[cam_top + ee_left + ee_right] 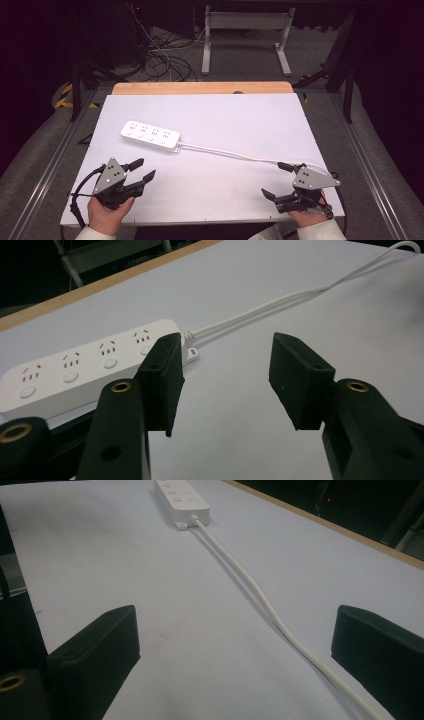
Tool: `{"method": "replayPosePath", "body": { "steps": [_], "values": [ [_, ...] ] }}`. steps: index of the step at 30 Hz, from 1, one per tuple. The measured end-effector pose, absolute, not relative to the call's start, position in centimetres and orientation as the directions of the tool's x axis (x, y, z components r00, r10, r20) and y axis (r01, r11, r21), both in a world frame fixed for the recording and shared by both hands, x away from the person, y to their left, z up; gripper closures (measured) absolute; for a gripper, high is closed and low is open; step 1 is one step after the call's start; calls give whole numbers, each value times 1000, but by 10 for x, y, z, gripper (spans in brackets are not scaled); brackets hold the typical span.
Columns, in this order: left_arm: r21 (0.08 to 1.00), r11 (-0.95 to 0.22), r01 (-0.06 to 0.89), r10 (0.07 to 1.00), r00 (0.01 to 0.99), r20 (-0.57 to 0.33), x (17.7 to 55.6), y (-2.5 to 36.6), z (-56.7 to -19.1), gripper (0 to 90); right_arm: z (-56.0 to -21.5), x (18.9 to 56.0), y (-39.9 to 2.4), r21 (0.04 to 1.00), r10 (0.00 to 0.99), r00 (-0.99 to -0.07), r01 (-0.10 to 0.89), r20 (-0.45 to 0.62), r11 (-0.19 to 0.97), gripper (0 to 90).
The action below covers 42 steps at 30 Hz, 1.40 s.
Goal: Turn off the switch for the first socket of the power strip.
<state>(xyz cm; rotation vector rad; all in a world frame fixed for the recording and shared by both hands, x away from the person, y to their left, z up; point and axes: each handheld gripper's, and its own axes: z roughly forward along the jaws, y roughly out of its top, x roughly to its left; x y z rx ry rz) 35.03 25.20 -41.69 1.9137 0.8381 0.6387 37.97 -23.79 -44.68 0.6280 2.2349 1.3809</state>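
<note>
High view: a white four-socket plastic power strip (pixel 150 136) is seen left of centre on the white table (pixel 225 115); the left gripper (pixel 141 170) and right gripper (pixel 276 180) are held wide open, empty, at the lower corners

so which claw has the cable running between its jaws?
The right claw: the white cable from the power strip passes between its open jaws. The left claw is open over bare table.
</note>
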Motion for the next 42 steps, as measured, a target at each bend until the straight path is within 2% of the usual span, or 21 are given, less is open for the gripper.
{"method": "replayPosePath", "body": {
  "steps": [6,16,28,42],
  "values": [
    [897,-321,304,760,648,53,359,249,-408,492,-447,380,-238,904,584,-803,153,-123,400,56],
    [890,-349,294,745,663,73,374,239,-399,511,-448,381,-237,904,586,-802,158,-117,397,56],
    [881,-351,317,732,679,48,403,230,-387,532,-449,383,-237,902,590,-800,169,-111,398,57],
    [870,-359,337,729,683,37,421,224,-386,617,-450,384,-238,904,583,-807,175,-96,391,56]
  ]
}}
